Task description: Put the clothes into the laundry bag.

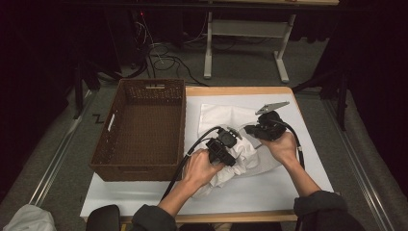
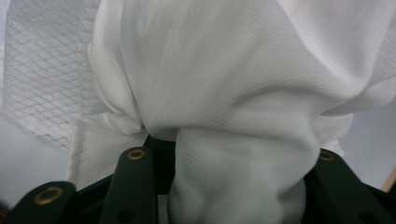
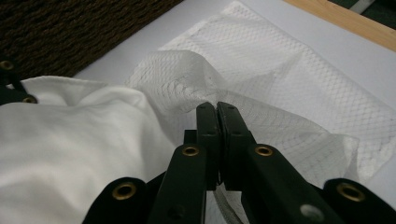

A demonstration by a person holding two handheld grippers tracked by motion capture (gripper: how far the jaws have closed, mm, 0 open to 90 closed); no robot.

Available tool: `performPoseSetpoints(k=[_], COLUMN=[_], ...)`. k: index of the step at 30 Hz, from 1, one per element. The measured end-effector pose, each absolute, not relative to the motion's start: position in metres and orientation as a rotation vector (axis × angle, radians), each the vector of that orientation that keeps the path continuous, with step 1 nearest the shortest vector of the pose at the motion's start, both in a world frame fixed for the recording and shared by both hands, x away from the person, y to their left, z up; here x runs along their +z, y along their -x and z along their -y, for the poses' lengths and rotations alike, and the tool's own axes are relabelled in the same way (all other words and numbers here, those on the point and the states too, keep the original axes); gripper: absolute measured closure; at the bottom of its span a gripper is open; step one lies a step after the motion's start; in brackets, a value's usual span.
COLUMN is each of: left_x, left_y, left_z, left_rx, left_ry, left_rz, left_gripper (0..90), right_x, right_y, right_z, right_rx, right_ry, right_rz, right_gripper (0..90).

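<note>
A bunched white cloth (image 1: pixel 242 158) lies on the white table beside a white mesh bag (image 1: pixel 219 114). My left gripper (image 1: pixel 225 146) is down on the cloth. In the left gripper view the cloth (image 2: pixel 224 84) fills the gap between the parted jaws of my left gripper (image 2: pixel 233 155) and touches both, with the mesh bag (image 2: pixel 42 84) behind it at left. My right gripper (image 1: pixel 256 130) is held just right of it. In the right gripper view my right gripper (image 3: pixel 217 109) has its jaws pressed together on a fold of the mesh bag (image 3: pixel 280 84), next to the cloth (image 3: pixel 70 140).
A brown wicker basket (image 1: pixel 144 87) stands on the left part of the table (image 1: pixel 269 192), close to the cloth, and its wall (image 3: pixel 70 32) shows in the right gripper view. The table's wooden edge (image 3: pixel 345 21) runs behind the bag. Cables and a metal frame are on the floor beyond.
</note>
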State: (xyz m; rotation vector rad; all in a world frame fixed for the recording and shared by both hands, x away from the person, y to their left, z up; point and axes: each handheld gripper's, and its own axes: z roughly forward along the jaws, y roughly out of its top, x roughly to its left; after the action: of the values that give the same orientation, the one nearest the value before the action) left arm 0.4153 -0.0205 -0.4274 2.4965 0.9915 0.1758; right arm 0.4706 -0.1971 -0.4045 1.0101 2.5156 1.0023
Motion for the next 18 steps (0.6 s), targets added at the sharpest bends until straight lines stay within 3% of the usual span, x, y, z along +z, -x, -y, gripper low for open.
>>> performPoseSetpoints(k=[8, 13, 18], left_x=[-0.431, -0.438, -0.454], left_y=[-0.411, -0.420, -0.438], left_z=[0.023, 0.024, 0.029], left_rx=[0.252, 0.236, 0.225], left_ry=[-2.466, -2.463, -2.502], left_rz=[-0.966, -1.022, -1.130], left_gripper=[48.5, 58.6, 60.6], right_x=[-0.407, -0.407, -0.408], right_y=[-0.470, -0.469, -0.463], right_z=[0.196, 0.196, 0.193], right_rx=[1.006, 0.997, 0.966], right_ry=[-0.999, -0.992, -0.964], right_rz=[-2.520, -2.526, -2.550], right_gripper=[89.4, 89.5, 89.6])
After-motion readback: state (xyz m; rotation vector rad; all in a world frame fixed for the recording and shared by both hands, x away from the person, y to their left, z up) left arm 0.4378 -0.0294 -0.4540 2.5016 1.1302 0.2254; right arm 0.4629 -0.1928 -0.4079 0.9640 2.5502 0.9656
